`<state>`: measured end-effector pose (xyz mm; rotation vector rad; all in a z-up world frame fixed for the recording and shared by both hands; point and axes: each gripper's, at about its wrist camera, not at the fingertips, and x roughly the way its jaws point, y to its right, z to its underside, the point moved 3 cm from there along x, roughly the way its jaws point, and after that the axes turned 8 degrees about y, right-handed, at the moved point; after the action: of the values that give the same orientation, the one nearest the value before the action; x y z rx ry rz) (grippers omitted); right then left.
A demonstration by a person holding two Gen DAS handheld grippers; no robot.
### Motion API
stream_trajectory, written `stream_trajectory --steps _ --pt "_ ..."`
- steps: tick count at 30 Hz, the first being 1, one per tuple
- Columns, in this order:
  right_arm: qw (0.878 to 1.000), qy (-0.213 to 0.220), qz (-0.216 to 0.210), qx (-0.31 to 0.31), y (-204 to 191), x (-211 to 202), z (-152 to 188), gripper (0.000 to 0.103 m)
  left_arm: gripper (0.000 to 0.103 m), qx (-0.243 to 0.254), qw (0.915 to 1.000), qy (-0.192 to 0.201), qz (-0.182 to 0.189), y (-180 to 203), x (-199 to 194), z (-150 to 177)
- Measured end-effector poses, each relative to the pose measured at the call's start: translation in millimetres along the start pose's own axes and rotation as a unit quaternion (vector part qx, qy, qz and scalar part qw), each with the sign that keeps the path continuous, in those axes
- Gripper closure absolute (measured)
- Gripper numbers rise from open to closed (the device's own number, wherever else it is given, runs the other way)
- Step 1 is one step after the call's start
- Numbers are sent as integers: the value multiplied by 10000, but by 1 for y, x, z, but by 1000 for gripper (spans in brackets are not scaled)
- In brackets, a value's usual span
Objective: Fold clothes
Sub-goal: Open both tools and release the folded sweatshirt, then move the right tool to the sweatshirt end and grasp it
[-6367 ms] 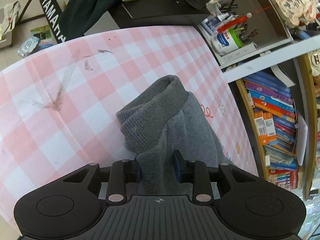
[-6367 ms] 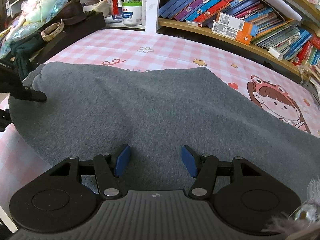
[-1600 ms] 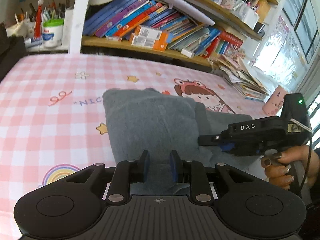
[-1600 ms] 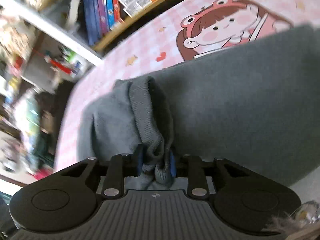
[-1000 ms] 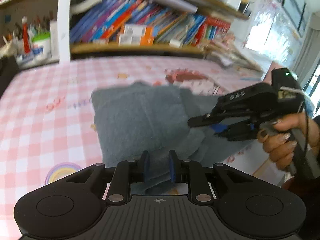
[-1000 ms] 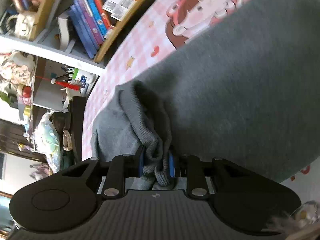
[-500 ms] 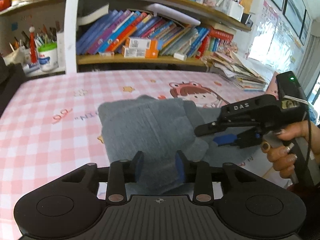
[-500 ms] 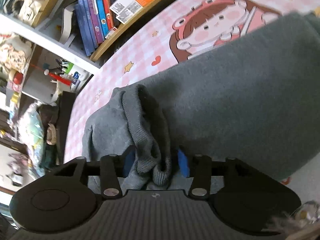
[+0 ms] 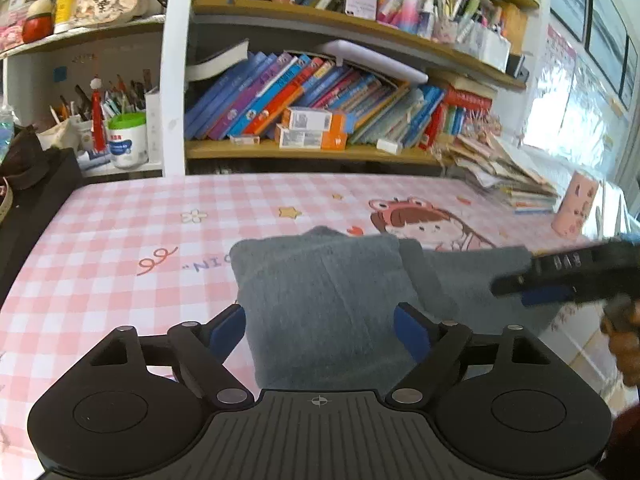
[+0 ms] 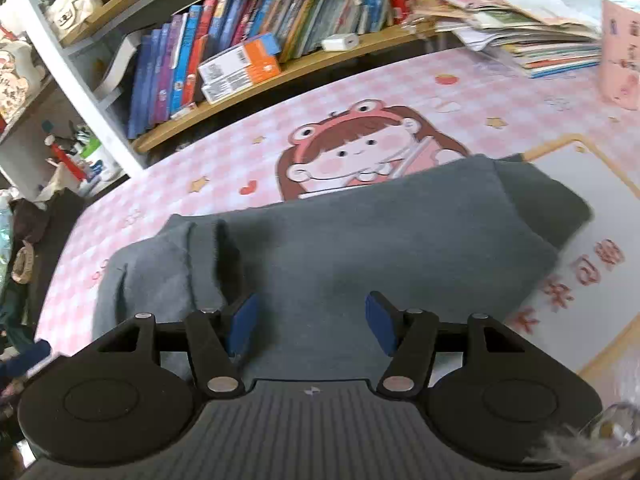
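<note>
Here, the folded grey garment (image 9: 320, 296) is left lying on the pink checked cloth (image 9: 120, 240); both the left gripper (image 9: 320, 328) and right gripper (image 10: 308, 322) are held spread wide, nothing pinched.

Black tongs (image 9: 319, 326), blue pads (possibly rubber), silver screws.

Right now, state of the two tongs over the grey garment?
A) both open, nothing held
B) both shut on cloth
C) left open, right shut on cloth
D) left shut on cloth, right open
A: the left tongs and right tongs both show blue pads spread wide, with the folded grey knit garment lying flat on the pink checked tablecloth, ungripped.
</note>
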<state>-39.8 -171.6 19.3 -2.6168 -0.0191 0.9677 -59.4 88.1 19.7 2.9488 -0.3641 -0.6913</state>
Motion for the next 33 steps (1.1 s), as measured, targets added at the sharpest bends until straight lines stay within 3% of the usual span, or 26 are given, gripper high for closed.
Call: stream_trajectory --steps 10,17,25,33 --pt "9978 -225 525 349 40 -19 21 43 17 -132 9995 -162 218 20 15 9" --pt "9908 -297 563 1193 90 -13 10 42 16 -205 9994 -55 -288 36 17 4" --pt "9723 -858 103 2174 156 0 -20 44 16 -415 9947 -21 -945 76 27 -2" --pt "9656 -1103 -449 2310 197 11 -40 60 16 -625 9874 -134 -1450 119 34 7"
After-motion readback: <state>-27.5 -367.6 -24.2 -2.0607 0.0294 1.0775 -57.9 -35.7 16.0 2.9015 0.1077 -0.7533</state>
